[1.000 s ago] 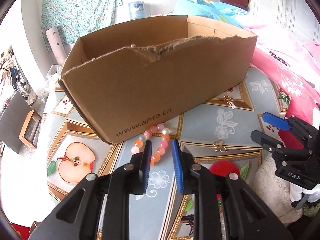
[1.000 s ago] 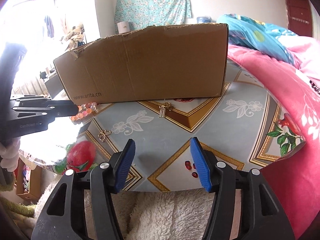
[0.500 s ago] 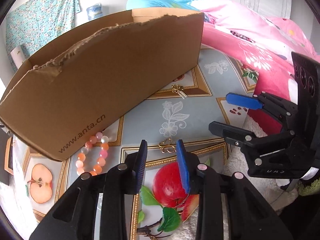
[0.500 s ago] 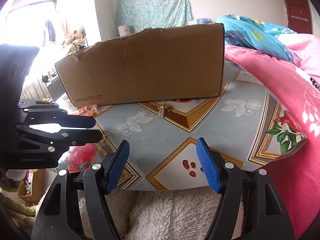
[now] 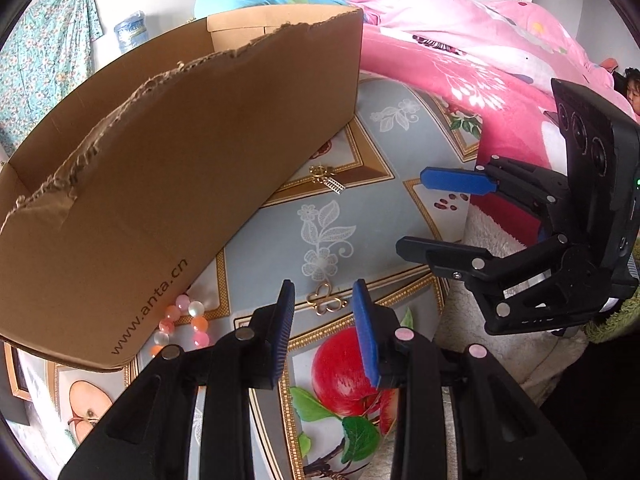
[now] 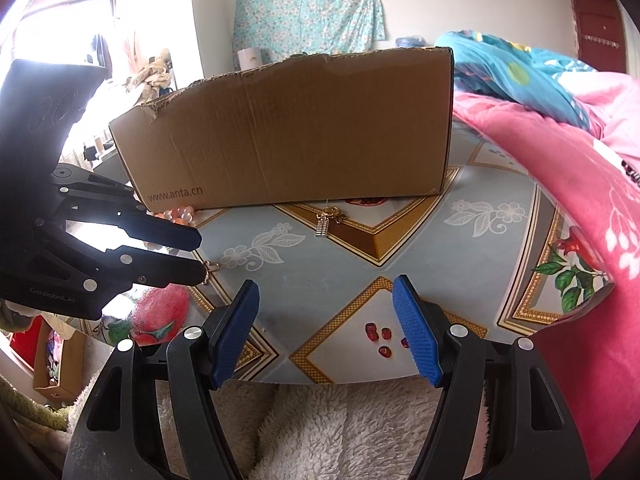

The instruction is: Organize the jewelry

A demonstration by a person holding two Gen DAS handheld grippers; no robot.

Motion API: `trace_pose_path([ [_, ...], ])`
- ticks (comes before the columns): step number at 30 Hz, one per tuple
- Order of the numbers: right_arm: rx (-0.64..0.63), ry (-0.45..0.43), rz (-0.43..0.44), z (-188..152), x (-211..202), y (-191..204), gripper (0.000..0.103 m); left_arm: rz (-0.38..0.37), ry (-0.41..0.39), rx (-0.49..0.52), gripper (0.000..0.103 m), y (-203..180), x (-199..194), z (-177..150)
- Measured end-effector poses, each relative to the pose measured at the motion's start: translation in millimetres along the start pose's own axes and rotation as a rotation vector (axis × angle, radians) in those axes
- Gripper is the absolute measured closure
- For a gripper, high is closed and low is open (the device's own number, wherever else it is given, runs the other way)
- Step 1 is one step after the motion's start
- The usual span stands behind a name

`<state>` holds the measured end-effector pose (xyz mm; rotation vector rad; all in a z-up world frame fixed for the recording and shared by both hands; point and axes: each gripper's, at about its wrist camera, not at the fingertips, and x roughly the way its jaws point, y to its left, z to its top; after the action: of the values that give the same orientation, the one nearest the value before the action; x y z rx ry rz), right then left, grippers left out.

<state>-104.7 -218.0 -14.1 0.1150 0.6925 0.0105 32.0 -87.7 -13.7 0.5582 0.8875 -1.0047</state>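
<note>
The counter (image 6: 352, 280) wears a glossy cloth printed with gold-framed panels, white flowers and red apples. Behind it a white wall (image 6: 460, 4) carries a hanging teal floral cloth (image 6: 308, 12). To the right lie pink bedding (image 5: 472, 64) and a blue quilt (image 6: 516, 76), with a dark red door (image 6: 598, 36) beyond. Bright daylight floods in from the left.

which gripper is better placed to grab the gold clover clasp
Left. The left gripper has its open jaws on either side of the gold clover clasp, while the right gripper hangs open over bare tablecloth.
</note>
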Motion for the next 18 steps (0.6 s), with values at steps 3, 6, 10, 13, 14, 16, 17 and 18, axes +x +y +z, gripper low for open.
trace_pose_path([
  [3,0.002,-0.001,0.005,0.3,0.2,-0.4,0.037,0.026,0.019,0.002,0.074,-2.2,5.3,-0.2],
  [6,0.005,-0.003,0.010,0.1,-0.1,-1.4,0.037,0.034,0.013,-0.001,0.074,-1.1,4.7,-0.5],
  [10,0.009,-0.006,0.013,-0.2,-0.9,-2.3,0.037,0.034,0.009,0.008,0.080,-1.3,5.5,1.3],
  [13,0.015,-0.008,0.019,-0.2,-1.2,-3.9,0.037,0.040,0.007,0.020,0.084,-3.2,5.3,1.2],
  [14,0.016,-0.009,0.021,-0.4,-1.1,-4.2,0.037,0.041,0.006,0.016,0.084,-3.4,5.6,1.5],
  [16,0.016,-0.010,0.022,-0.9,-1.7,-5.4,0.037,0.044,0.007,0.009,0.084,-4.7,5.3,2.4],
  [17,0.017,-0.010,0.023,-0.9,-1.7,-5.6,0.037,0.050,0.005,0.007,0.084,-5.5,5.3,2.6],
  [18,0.018,-0.011,0.024,-0.8,-1.8,-5.8,0.037,0.056,0.003,0.007,0.084,-6.5,5.3,2.6],
])
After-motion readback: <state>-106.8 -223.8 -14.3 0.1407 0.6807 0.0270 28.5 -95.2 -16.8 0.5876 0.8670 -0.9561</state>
